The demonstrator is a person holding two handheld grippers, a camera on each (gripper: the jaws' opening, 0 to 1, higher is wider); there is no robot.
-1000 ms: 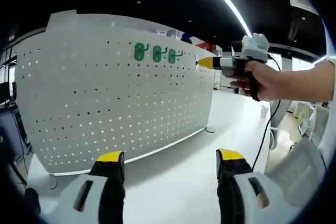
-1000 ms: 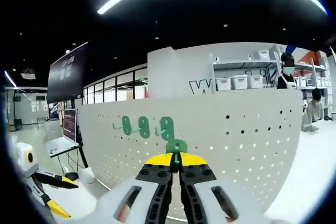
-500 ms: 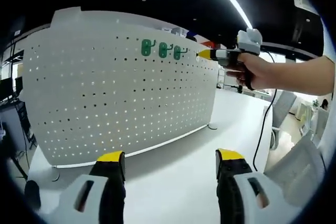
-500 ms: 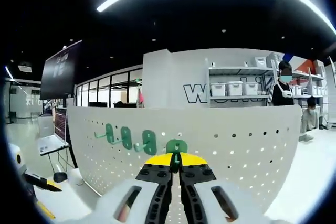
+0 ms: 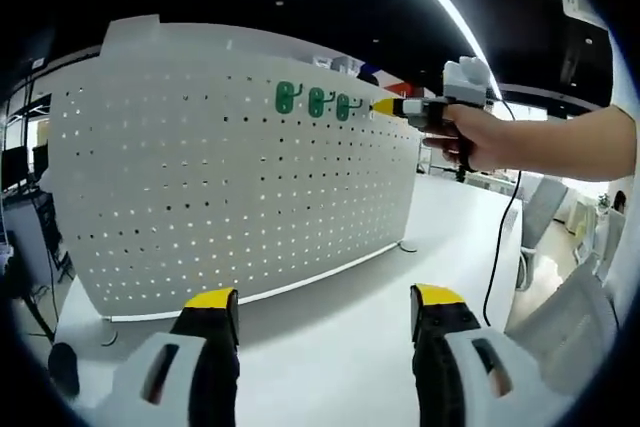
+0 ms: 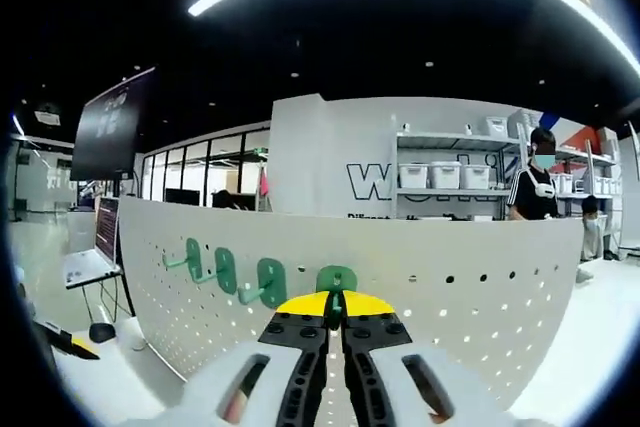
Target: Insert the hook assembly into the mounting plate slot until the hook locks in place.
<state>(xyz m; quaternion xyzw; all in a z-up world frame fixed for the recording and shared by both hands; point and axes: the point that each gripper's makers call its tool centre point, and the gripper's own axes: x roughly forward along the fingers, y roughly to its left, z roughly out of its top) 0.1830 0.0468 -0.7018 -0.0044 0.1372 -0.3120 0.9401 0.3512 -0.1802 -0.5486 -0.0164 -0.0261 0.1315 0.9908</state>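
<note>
In the left gripper view, the left gripper (image 5: 325, 312) rises from 6 o'clock with its yellow-tipped jaws wide apart and nothing between them, above the white counter (image 5: 330, 347). Beyond them stands the white perforated mounting plate (image 5: 200, 187), upright on the counter and curving across the view. Near its top edge at 12 o'clock hang three green hooks (image 5: 316, 102) in a row. Just to their right, at 1 o'clock, the right gripper (image 5: 385, 107) points its yellow tip at the plate's upper edge, held by a hand (image 5: 470, 139) whose bare forearm runs off toward 3 o'clock.

In the right gripper view, the right gripper's jaws come up from 6 o'clock pressed together on the green hook assembly (image 6: 336, 282), whose rounded top shows just above the yellow tips, against the plate's upper row of holes. The three hooks sit along the plate toward 9 o'clock. Farther off, at 2 o'clock, shelves (image 6: 445, 182) carry white bins, and a person (image 6: 535, 187) stands at 3 o'clock.
</note>
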